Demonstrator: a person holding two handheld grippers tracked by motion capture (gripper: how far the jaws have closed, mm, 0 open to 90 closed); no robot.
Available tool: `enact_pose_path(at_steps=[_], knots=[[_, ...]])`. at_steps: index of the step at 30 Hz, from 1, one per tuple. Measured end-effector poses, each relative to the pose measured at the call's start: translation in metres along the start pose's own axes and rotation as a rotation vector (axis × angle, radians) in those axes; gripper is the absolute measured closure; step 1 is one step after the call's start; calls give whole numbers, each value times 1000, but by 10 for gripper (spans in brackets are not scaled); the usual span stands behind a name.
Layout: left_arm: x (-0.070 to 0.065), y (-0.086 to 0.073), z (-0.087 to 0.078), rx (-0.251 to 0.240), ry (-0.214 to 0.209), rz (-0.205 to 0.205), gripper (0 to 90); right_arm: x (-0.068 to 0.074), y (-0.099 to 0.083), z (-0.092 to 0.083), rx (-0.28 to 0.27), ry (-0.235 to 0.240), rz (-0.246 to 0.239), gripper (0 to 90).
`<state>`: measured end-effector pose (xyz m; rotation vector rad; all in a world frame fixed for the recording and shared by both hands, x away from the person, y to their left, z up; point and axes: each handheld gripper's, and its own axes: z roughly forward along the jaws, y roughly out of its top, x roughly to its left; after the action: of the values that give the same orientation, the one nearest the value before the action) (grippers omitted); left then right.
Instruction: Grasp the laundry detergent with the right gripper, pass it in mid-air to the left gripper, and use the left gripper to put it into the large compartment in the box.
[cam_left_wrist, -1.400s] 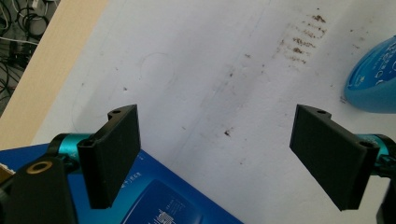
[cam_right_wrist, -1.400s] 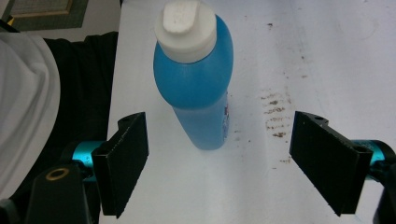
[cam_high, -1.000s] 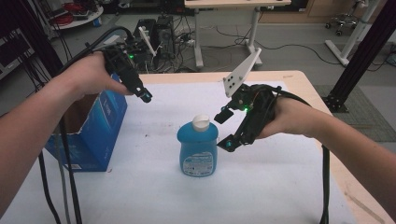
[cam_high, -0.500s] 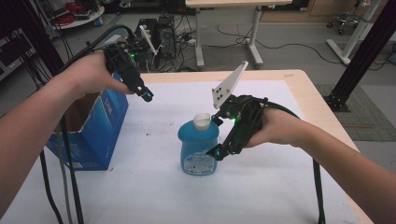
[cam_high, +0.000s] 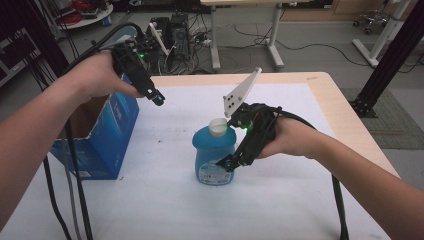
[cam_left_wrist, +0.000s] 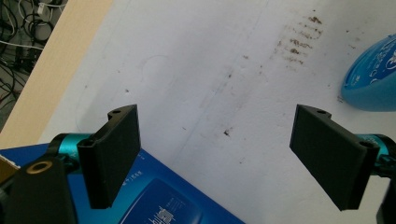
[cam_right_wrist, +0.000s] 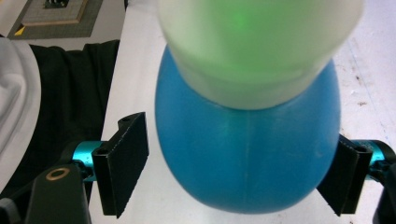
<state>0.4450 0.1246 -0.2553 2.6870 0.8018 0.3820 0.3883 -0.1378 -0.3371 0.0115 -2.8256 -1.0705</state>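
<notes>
- Nearest the person, the right gripper (cam_high: 226, 164) straddles the blue bottle (cam_high: 214, 155), which stands upright mid-table on the white sheet (cam_high: 280, 200). Its jaws are wide, with a gap at the left pad.
- To grip well, centre both pads on the widest part of the body below the white cap (cam_high: 218, 127), then close evenly so the bottle doesn't tip.
- Farther off, the left gripper (cam_high: 158, 98) hovers with wide, empty jaws above the blue box (cam_high: 107, 135), ready to assist.
</notes>
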Motion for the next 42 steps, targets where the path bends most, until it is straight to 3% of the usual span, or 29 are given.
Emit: enact_pose_path(at_steps=[24, 26, 42], knots=[[-1, 1, -1, 3, 3, 4, 165, 0, -2, 4, -1, -38, -7, 195], [-1, 0, -1, -3, 4, -2, 165, 0, -2, 3, -7, -32, -7, 262], [0, -1, -2, 1, 4, 3, 165, 0, -6, 5, -13, -34, -14, 315]])
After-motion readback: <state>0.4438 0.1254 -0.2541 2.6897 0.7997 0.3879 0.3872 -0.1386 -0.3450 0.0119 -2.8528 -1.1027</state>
